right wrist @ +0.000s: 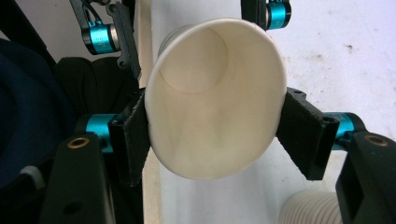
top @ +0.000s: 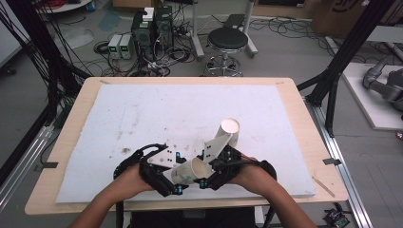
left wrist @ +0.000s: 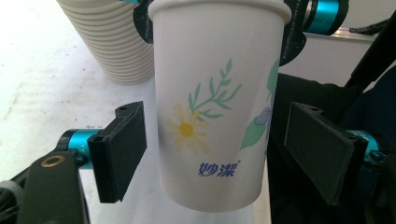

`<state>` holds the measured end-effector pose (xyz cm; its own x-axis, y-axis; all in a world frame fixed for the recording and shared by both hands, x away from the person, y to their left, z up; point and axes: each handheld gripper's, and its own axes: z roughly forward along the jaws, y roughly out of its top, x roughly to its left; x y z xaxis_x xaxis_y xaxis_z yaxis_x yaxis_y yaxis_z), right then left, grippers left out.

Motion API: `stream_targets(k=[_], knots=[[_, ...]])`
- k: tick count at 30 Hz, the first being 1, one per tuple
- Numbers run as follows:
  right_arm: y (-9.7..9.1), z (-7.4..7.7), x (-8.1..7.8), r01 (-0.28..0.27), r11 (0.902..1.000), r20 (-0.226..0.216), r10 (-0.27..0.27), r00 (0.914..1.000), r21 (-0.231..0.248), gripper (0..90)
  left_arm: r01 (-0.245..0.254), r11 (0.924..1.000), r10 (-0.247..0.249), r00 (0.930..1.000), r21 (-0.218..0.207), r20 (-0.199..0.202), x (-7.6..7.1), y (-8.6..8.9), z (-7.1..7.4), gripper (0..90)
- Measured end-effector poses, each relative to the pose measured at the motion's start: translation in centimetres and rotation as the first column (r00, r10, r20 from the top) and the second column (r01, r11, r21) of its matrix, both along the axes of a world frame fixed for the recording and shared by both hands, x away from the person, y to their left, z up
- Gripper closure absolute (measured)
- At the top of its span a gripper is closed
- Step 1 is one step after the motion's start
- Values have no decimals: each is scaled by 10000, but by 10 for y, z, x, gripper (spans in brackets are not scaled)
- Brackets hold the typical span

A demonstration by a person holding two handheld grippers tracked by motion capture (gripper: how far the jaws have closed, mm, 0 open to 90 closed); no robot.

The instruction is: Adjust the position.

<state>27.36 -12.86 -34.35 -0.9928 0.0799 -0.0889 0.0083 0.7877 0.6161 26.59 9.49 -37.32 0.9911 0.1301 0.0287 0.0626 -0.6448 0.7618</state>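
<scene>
High view first: a single paper cup (top: pixel 189 172) is seen lying on its side near the front edge of the desk (top: pixel 290 102), caught between both sets of tongs, with the white foam mat (top: pixel 157 114) spread beneath it. The right tongs (top: pixel 209 176) are clamped on the cup's rim end, and in the right gripper view the rim (right wrist: pixel 215 100) is visibly squeezed into an oval between the two black pads (right wrist: pixel 131 135), the open mouth turned toward that camera.

Over to the left gripper view: the flower-printed cup (left wrist: pixel 215 107) is framed between the left tongs (left wrist: pixel 224 149), base end nearest the camera. Gaps are seen on both sides, so the pads (left wrist: pixel 122 149) are not pressed against the wall; the left tongs are parted around the cup without a grip. At the cup's far rim the right tongs' black jaws can be made out, with teal fittings (left wrist: pixel 327 11) beside them.

Just behind the hands, a tall stack of cups (top: pixel 223 137) is seen leaning away across the mat, its white bottom turned up. Its ribbed rims are picked up in the left gripper view (left wrist: pixel 112 46), and in the right gripper view (right wrist: pixel 308 207) at lower right.
</scene>
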Motion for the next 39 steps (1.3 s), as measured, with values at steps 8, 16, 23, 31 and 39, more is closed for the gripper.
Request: stream_targets(k=[8, 16, 23, 31, 39], knots=[[3, 0, -1, -45, 9997, -69, 43, 10000, -237, 319, 70, 9996, -65, 9998, 275, -173, 1, -4, -4, 231], [7, -1, 0, -206, 9984, 39, 208, 9998, -521, 319, 135, 9985, -122, 9996, 536, -252, 3, -9, -4, 279], [9, -3, -2, -286, 9976, -4, 286, 9996, -632, 319, 247, 9974, -222, 9990, 671, -376, 3, -13, -5, 349], [10, -3, -2, -316, 9973, -66, 312, 9995, -670, 323, 240, 9971, -211, 9990, 720, -397, 3, -15, -10, 362], [5, -3, 0, -90, 9999, -245, 87, 9997, -123, 249, -82, 10000, 84, 9983, 41, -579, 3, -9, -17, 365]])
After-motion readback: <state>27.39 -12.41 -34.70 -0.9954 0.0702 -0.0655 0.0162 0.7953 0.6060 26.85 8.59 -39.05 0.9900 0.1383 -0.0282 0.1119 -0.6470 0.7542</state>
